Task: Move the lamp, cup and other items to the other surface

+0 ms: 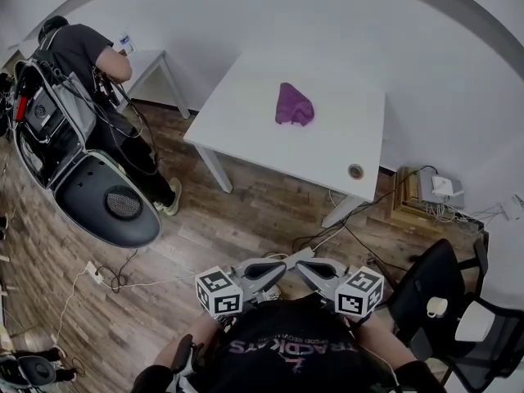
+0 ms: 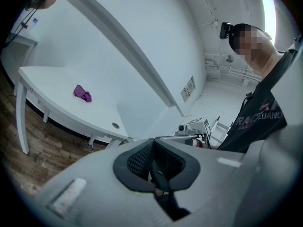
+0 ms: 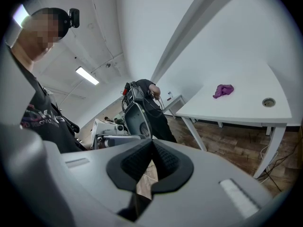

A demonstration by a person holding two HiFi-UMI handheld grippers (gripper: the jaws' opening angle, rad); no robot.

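A crumpled purple cloth (image 1: pixel 295 106) lies alone on the white table (image 1: pixel 246 113), also seen in the left gripper view (image 2: pixel 82 93) and the right gripper view (image 3: pixel 223 90). On a black chair (image 1: pixel 426 281) at the lower right stand a white cup (image 1: pixel 437 306) and a white rounded thing (image 1: pixel 476 324). Both grippers hang close to the person's chest, tips pointing at each other, far from the table. My left gripper (image 1: pixel 277 270) (image 2: pixel 152 142) is shut with nothing held. My right gripper (image 1: pixel 309 268) (image 3: pixel 152 144) is shut and empty too.
A cable hole (image 1: pixel 355 171) sits near the table's front right corner. Another person (image 1: pixel 82 51) works at a small white table (image 1: pixel 151 60) at the back left, beside a dark rounded machine (image 1: pixel 106 195). Cables and a power strip (image 1: pixel 94 275) lie on the wooden floor.
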